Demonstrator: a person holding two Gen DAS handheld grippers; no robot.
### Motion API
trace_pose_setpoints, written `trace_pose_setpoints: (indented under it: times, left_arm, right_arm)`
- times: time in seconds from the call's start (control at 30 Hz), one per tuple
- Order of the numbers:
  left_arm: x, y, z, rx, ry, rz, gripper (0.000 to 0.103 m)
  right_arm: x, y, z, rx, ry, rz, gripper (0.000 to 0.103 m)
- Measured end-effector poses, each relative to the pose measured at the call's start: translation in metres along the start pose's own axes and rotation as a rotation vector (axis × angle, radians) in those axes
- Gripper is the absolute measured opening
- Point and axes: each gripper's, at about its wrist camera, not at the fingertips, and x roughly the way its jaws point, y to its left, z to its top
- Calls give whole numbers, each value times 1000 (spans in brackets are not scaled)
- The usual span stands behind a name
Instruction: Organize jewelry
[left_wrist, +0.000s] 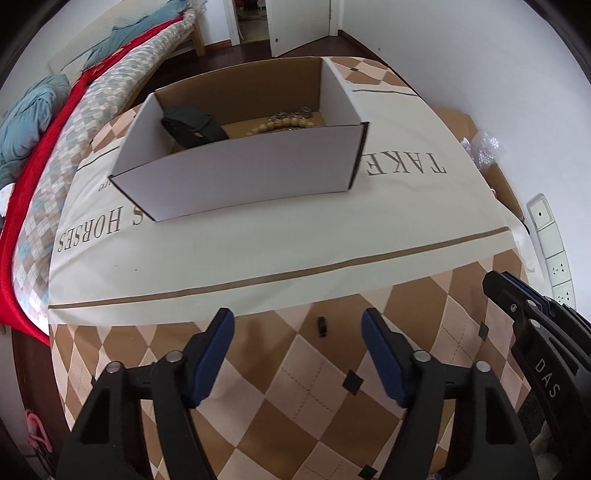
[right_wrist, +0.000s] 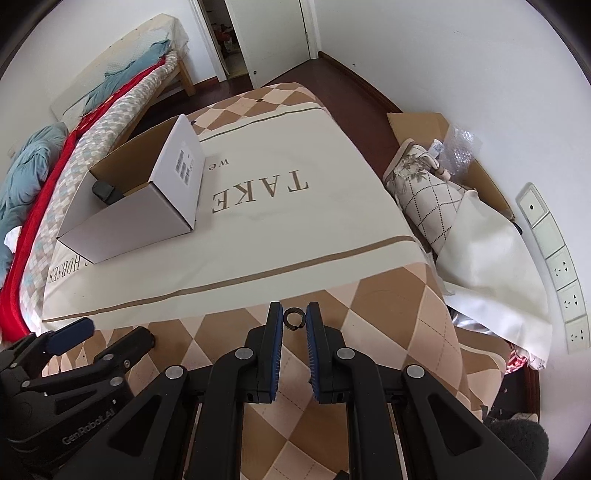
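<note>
A white cardboard box (left_wrist: 236, 184) stands on the cloth-covered table and holds a black band (left_wrist: 192, 123) and a beaded bracelet with metal clasps (left_wrist: 284, 120). It also shows in the right wrist view (right_wrist: 125, 221). My right gripper (right_wrist: 294, 319) is shut on a small black ring (right_wrist: 294, 318), held just above the checkered cloth. My left gripper (left_wrist: 297, 328) is open and empty above the cloth; a small black piece (left_wrist: 322, 326) lies between its fingers. The right gripper shows at the right edge of the left wrist view (left_wrist: 517, 295).
The table carries a cream and brown checkered cloth (right_wrist: 295, 206) with printed letters. A bed with red and blue bedding (right_wrist: 55, 147) lies to the left. Cardboard, a quilted cushion (right_wrist: 428, 192) and white cloth lie to the right by the wall sockets.
</note>
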Motion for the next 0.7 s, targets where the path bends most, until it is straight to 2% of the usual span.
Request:
trace_pose_setpoints:
  times: [0.23,0.3,0.4,0.7]
  left_arm:
    - [5,-6,0,19,12,-12,36]
    - [7,-7,-1,24,18,-15,18]
    - [9,-8,-3,34,23,-16,5]
    - [-15,1,-2,10,-34,-45,2]
  right_arm:
    - [-2,-2,-1,12,-3,2,13]
    - [-4,-2,0,11,-6,4,13]
    - [-6,-1,1,11,-12,8,13]
    - [-21,1,8,15,-50,18,13]
